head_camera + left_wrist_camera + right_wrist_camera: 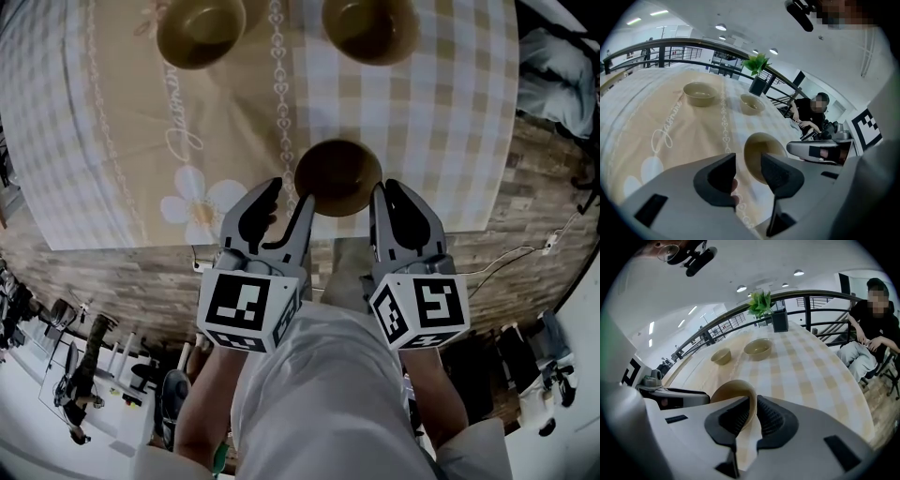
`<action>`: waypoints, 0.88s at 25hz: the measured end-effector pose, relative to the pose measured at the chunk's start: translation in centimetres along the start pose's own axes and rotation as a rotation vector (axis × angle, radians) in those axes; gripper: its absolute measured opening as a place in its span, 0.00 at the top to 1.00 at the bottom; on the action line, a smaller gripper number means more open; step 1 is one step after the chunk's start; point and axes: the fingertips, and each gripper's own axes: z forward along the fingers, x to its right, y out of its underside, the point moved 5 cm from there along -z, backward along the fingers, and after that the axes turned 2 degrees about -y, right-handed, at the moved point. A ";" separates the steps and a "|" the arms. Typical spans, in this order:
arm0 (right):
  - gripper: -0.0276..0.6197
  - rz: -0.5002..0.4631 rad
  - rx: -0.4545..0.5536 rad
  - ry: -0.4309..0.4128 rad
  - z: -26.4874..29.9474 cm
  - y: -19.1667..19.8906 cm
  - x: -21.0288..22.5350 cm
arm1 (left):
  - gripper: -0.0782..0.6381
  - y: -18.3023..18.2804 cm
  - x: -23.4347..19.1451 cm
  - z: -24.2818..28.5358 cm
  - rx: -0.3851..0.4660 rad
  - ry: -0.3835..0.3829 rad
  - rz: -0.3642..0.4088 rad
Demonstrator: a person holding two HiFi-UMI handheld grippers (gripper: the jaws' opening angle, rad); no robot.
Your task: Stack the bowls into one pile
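near bowl [337, 174]: it sits at the near edge of the worktop [422, 122], on the checked cloth [441, 84], right in front of me and between my two grippers.
other bowls: the far left bowl [200, 28] and the far right bowl [370, 28] stand apart at the far side, well away from the near bowl. nothing is stacked yet.
right gripper [392, 192]: its fingers are drawn in on the near bowl's right rim. the wall is pinched between the pads, one pad inside and one outside.
left gripper [289, 193]: its fingers stand wide apart and hold nothing. the bowl's left rim lies just past the inner fingertip; i can't tell whether they touch.
step in hand: i judge this is the pick-up of the near bowl, bound for one of the far bowls.
doing it well: i'd seat the rim deep in the pads and lift straight up before reaching out. i'd hold the bowl level, then lower it centred over the target and let go only once it nests.
risk: a one-sided rim hold may let the bowl swing or slip, so i'd go slowly and keep the left gripper clear.
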 end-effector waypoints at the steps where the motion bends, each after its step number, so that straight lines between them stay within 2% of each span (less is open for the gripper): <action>1: 0.89 0.001 -0.004 0.005 0.2 0.1 0.1 | 0.67 0.1 -0.1 0.3 -0.003 0.001 -0.003; 6: 0.89 0.003 -0.045 0.030 1.6 0.9 0.4 | 0.67 0.3 -0.9 1.5 -0.027 -0.017 -0.031; 8: 0.90 0.011 -0.045 0.031 1.8 0.8 0.4 | 0.78 0.4 -1.0 1.9 -0.043 -0.034 -0.033; 10: 0.90 0.013 -0.044 0.036 1.9 0.7 0.4 | 0.83 0.4 -0.8 2.1 -0.048 -0.052 -0.041; 15: 0.90 0.017 -0.056 0.043 2.1 0.8 0.6 | 0.84 0.2 -0.7 2.2 -0.034 -0.041 -0.084; 22: 0.90 0.027 -0.065 0.021 1.8 0.7 0.3 | 0.85 0.2 -0.8 1.7 -0.041 -0.029 -0.071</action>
